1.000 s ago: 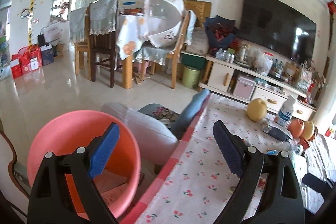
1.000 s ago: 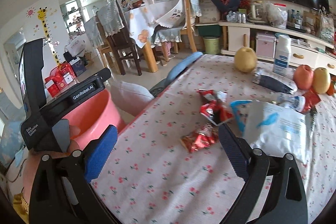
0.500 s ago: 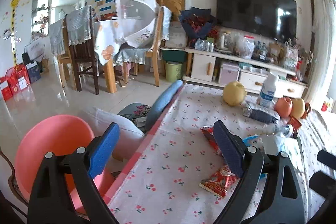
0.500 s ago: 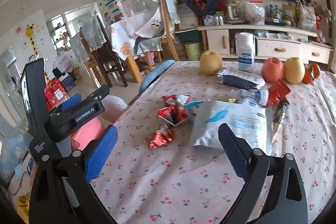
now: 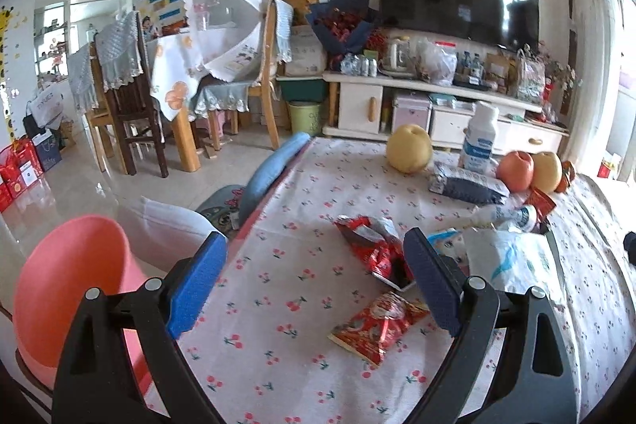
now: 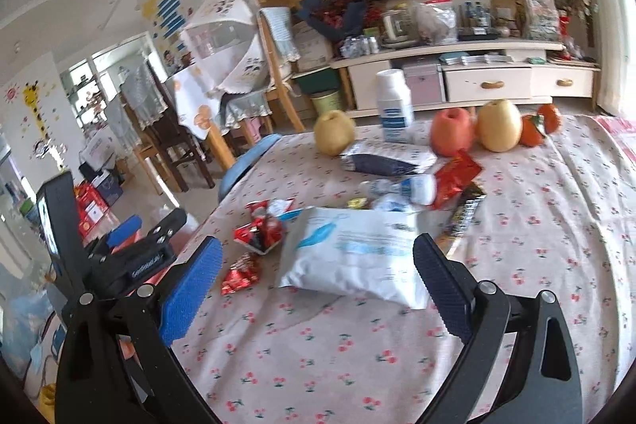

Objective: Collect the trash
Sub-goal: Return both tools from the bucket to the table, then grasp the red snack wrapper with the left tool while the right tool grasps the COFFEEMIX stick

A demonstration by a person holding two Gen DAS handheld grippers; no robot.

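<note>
A: We start with the tabletop (image 5: pixel 318 193) under its cherry-print cloth. Off its edge at nine o'clock we see the pink bin (image 5: pixel 71 289).

B: Next we see the white pouch (image 6: pixel 357 253) lying flat, at twelve o'clock from the right tool (image 6: pixel 316 287), whose jaws stand wide apart around nothing.

A: We hold the left tool (image 5: pixel 314 289) spread wide and empty too. The red wrapper (image 5: pixel 377 320) lies at two o'clock of it, beside the torn red packet (image 5: pixel 373 245).
</note>
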